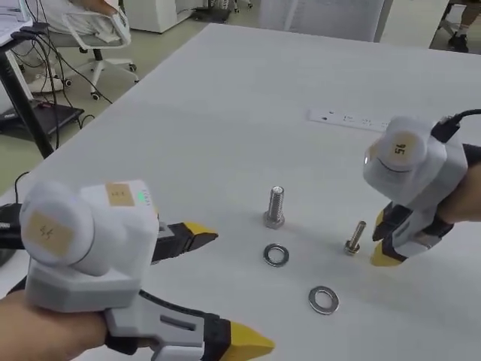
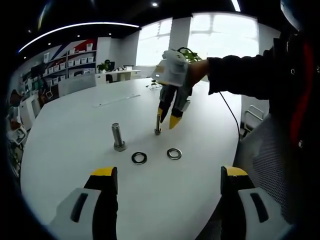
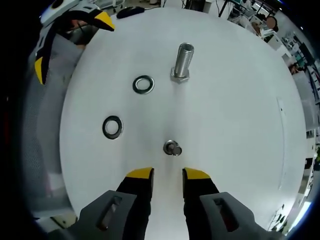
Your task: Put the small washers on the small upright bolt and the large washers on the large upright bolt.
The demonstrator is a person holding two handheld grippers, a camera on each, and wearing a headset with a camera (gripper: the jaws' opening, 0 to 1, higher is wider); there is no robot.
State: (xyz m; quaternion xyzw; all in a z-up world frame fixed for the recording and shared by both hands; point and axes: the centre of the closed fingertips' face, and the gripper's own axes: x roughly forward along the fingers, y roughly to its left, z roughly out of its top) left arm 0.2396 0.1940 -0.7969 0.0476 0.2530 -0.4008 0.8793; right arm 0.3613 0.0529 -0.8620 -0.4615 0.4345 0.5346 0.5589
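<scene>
On the white table (image 1: pixel 225 113) a large bolt (image 1: pixel 275 207) and a small bolt (image 1: pixel 355 237) stand upright. Two washers lie flat nearer me, one (image 1: pixel 276 254) in front of the large bolt and one (image 1: pixel 323 299) to its right. My right gripper (image 1: pixel 383 239) points down just right of the small bolt, open by a narrow gap and holding nothing; its own view has the small bolt (image 3: pixel 172 148) just ahead of its tips (image 3: pixel 168 174). My left gripper (image 1: pixel 224 289) hovers wide open and empty at the near left, facing the bolts (image 2: pixel 118 136) and washers (image 2: pixel 139 158).
A flat white strip (image 1: pixel 349 119) lies on the table beyond the bolts. The table's left edge runs diagonally, with an office chair (image 1: pixel 94 30) and cables on the floor past it. A person's dark sleeve (image 2: pixel 240 75) reaches in behind the right gripper.
</scene>
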